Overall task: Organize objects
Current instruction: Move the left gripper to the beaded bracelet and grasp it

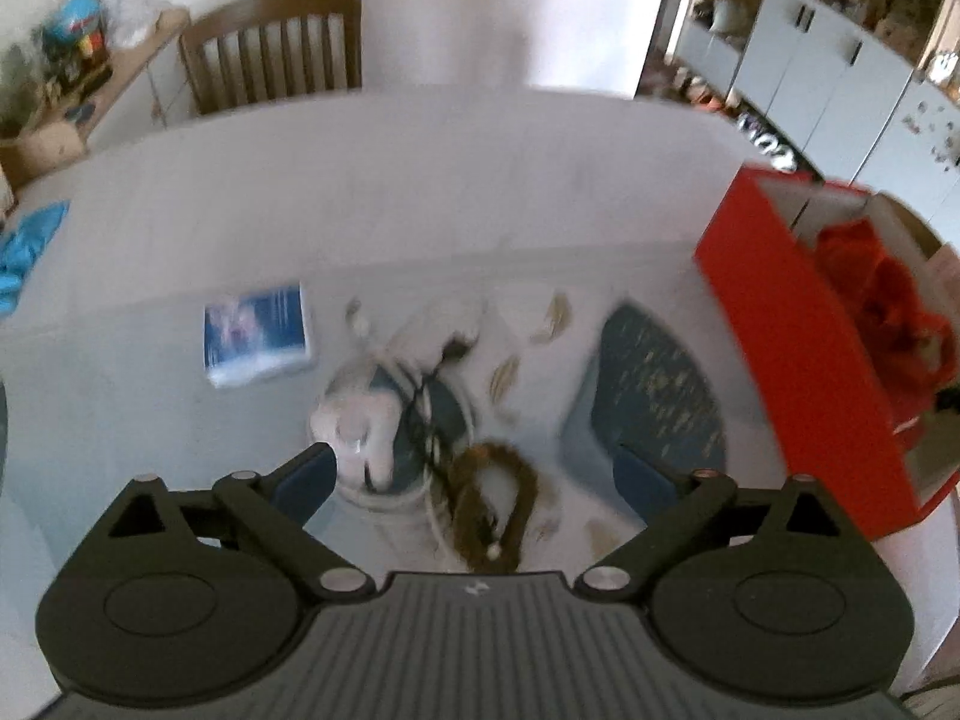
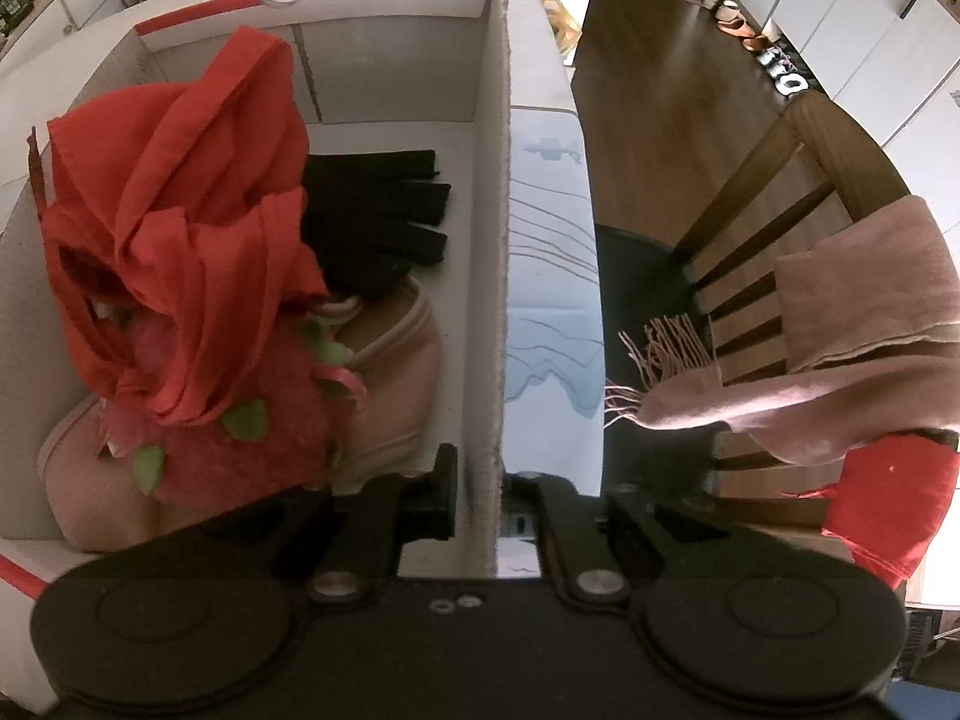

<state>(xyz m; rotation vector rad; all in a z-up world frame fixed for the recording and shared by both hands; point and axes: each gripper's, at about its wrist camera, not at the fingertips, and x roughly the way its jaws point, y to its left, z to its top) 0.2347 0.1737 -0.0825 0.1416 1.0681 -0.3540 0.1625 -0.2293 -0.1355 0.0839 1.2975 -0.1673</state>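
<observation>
In the left wrist view my left gripper [image 1: 477, 477] stands open and empty above a blurred pile on the white table [image 1: 420, 192]. The pile holds a white soft item [image 1: 360, 426] on a dark round piece, and a brown furry loop [image 1: 492, 498]. A dark blue patterned cloth [image 1: 654, 384] lies to the right, and the red box [image 1: 774, 324] stands beyond it. In the right wrist view my right gripper [image 2: 489, 510] is shut on the box's white side wall [image 2: 495, 240]. Inside the box lie a red scarf [image 2: 180, 180], black gloves [image 2: 378, 210], pink slippers [image 2: 396, 372] and a red plush [image 2: 240, 456].
A blue booklet [image 1: 258, 330] lies left of the pile, a bright blue cloth [image 1: 30, 246] at the table's left edge. A wooden chair [image 1: 276, 48] stands behind the table. Another chair [image 2: 780, 228] beside the box carries a pink fringed scarf [image 2: 840, 348] and a red cloth [image 2: 888, 498].
</observation>
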